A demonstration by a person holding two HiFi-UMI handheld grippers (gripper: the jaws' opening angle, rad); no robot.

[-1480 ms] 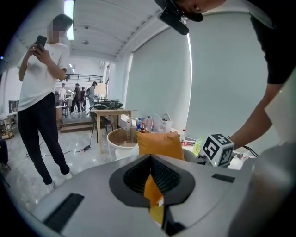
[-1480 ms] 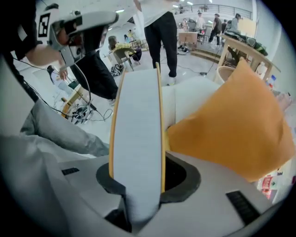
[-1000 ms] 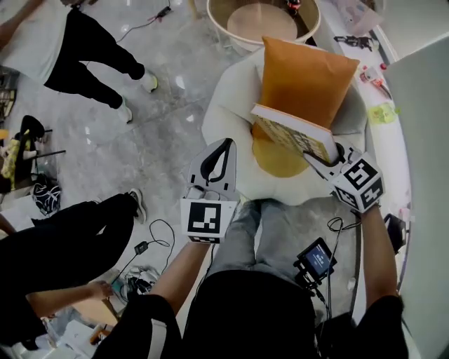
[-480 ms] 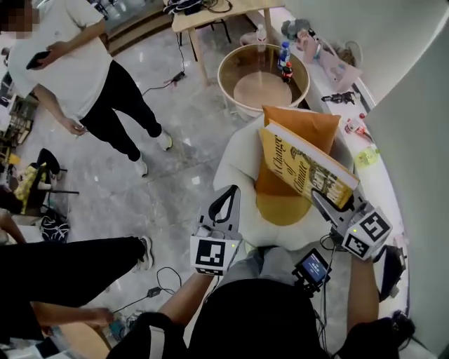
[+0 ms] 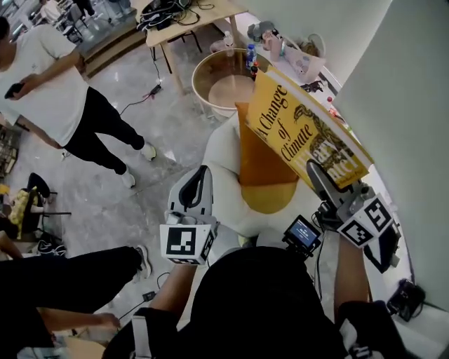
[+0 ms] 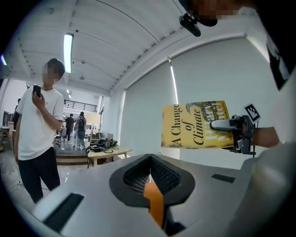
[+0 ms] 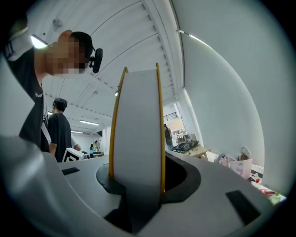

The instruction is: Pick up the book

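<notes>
We note the glossy yellow-covered book point(image 5: 298, 123) clamped at its fore-edge in our right tool point(image 5: 317, 177), left tool point(image 5: 199, 184) closed and empty; likely stiff, moderately heavy, slippery, so grip deep.

We see a grey marbled floor point(image 5: 172, 130) carrying almost everything here. A white rounded armchair point(image 5: 221, 151) stands on it. On the armchair, an orange cushion point(image 5: 258, 158) leans upright against the back and a round yellow pad point(image 5: 270, 198) lies on the seat. Just behind the armchair stands a round wooden tub-shaped table point(image 5: 209, 70), with bottles point(image 5: 251, 55) at its far edge. Further back stands a wooden table point(image 5: 207, 12) with dark cables and gear point(image 5: 163, 7) heaped on top. A black cable point(image 5: 140, 102) trails across the floor, and a person in black trousers point(image 5: 98, 130) stands on it nearby.
</notes>
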